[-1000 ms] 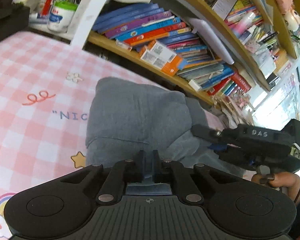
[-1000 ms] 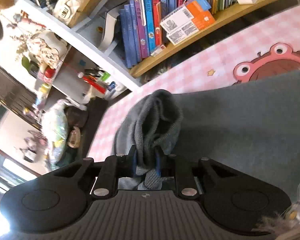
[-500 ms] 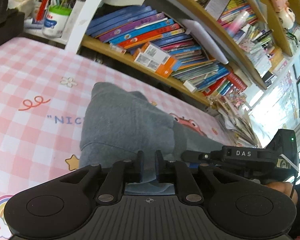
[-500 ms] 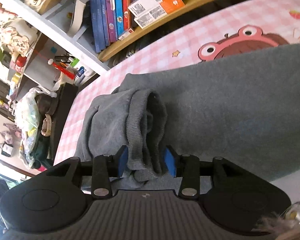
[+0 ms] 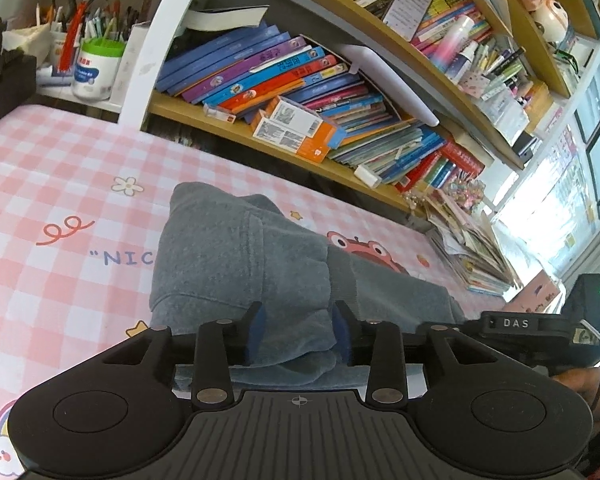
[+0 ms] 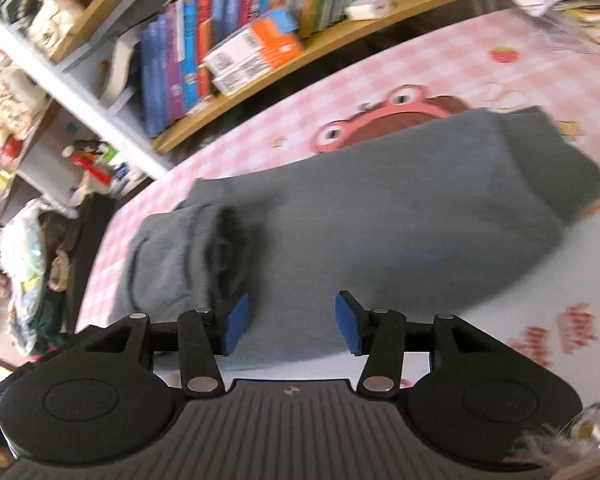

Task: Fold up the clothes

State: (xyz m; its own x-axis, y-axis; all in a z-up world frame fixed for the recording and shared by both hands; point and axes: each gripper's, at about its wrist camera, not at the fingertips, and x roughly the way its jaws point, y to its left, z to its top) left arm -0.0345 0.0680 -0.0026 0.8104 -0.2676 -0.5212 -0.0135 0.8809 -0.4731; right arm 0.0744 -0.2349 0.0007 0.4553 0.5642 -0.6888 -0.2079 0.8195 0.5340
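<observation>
A grey knit garment (image 5: 240, 264) lies folded on the pink checked cloth (image 5: 60, 184). In the left wrist view my left gripper (image 5: 298, 330) is open, its blue pads either side of a bunched fold of the garment, not pinching it. The right gripper's body (image 5: 540, 326) shows at the right edge there. In the right wrist view the garment (image 6: 380, 208) spreads flat with a folded sleeve and ribbed cuff (image 6: 204, 248) at its left. My right gripper (image 6: 292, 322) is open and empty just above the garment's near edge.
A wooden bookshelf (image 5: 300, 92) full of books runs along the far edge of the cloth. A pen pot (image 5: 96, 68) stands at the far left. Stacked papers (image 5: 472, 248) lie at the right. The bookshelf (image 6: 228, 60) and clutter at the left (image 6: 28, 240) show in the right wrist view.
Both grippers have opened and let go of the grey garment. The right gripper has drawn back to the right, leaving the cuff lying on the garment. The fold has settled flatter.
</observation>
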